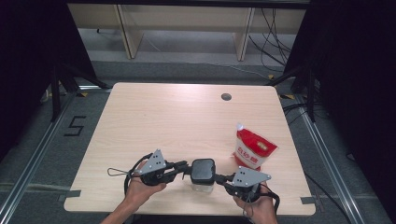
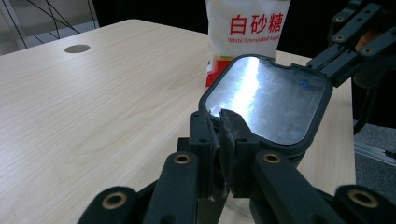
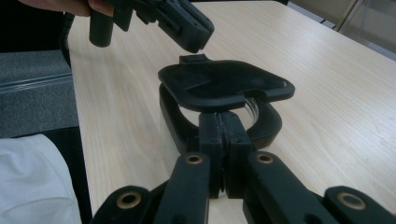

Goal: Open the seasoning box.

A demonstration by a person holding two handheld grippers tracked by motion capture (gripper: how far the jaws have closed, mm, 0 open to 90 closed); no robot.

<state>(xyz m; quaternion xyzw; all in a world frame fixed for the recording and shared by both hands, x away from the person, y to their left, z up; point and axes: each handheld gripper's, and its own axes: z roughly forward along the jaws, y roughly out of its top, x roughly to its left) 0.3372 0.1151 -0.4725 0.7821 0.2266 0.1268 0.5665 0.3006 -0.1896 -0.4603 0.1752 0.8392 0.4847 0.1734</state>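
Both grippers meet at the jar (image 1: 203, 183), which stands on the table (image 1: 154, 121) close to its near edge, a little right of the middle. The jar is clear, with a black lid (image 1: 203, 171) that is square with rounded corners.

The left gripper (image 1: 186, 169) comes at the jar from its left side. In the left gripper view its jaws stand nearly together, pinched on the lid's (image 2: 268, 102) near edge, where a small tab of the rim sits between the tips. The lid's flat top shines grey under the light.

The right gripper (image 1: 219, 178) comes in from the jar's right side. In the right gripper view its jaws are drawn tight together just under the lid (image 3: 224, 84), at the black band below the rim; whether the pads actually bite on that band cannot be told. There the lid appears lifted and tilted above that band, with the left gripper (image 3: 189, 32) hovering beyond it.

The sugar bag (image 1: 252, 148), red and white, stands behind the jar and to its right, near but apart. In the left gripper view the bag (image 2: 247, 32) rises directly past the lid.
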